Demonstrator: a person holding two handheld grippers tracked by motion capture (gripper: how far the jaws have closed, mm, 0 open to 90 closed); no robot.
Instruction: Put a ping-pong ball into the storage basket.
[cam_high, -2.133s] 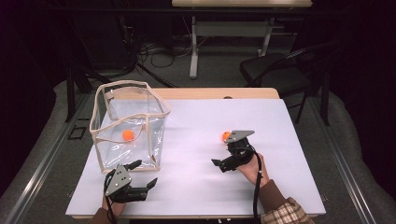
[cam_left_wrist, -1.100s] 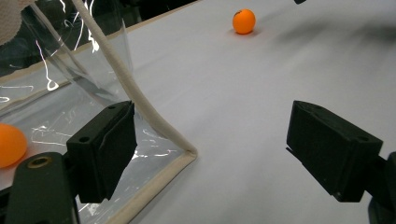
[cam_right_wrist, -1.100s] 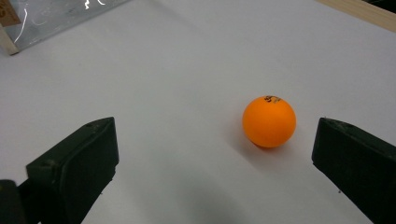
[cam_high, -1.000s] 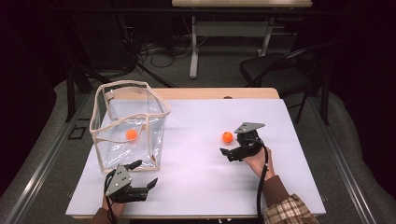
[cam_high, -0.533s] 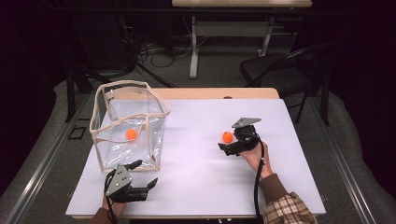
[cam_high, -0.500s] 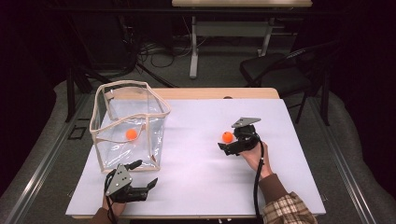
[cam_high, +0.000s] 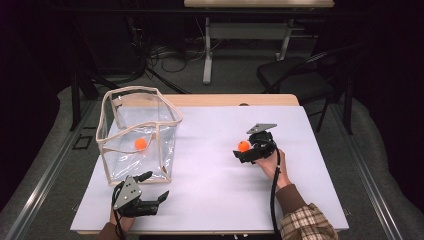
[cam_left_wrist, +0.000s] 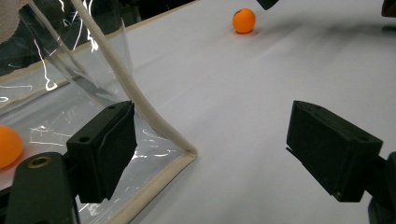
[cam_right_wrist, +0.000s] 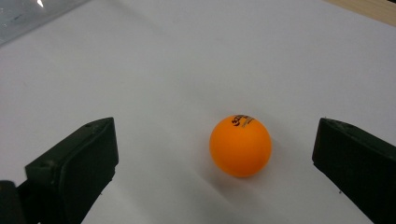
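Observation:
An orange ball (cam_high: 243, 146) rests on the white table (cam_high: 210, 190), right of centre. My right gripper (cam_high: 242, 150) is open, and the ball (cam_right_wrist: 240, 145) sits between its jaws, nearer the right one and touching neither. A second orange ball (cam_high: 141, 144) lies inside a clear bag with beige trim (cam_high: 140, 132) at the left. My left gripper (cam_high: 154, 186) is open at the front left, just before the bag. Its jaws straddle the bag's near bottom corner (cam_left_wrist: 187, 154), the left jaw close against the clear wall. In this view the second ball (cam_left_wrist: 7, 144) shows through the plastic.
The bag stands open at the top. A wooden table edge (cam_high: 235, 100) runs along the back. Beyond it are a black chair (cam_high: 295, 75), cables and a desk frame on the floor. The right gripper's black cable (cam_high: 273, 195) trails along the forearm.
My right gripper has moved forward and left, and its open jaws now stand on either side of the loose ball. The left gripper has stayed still.

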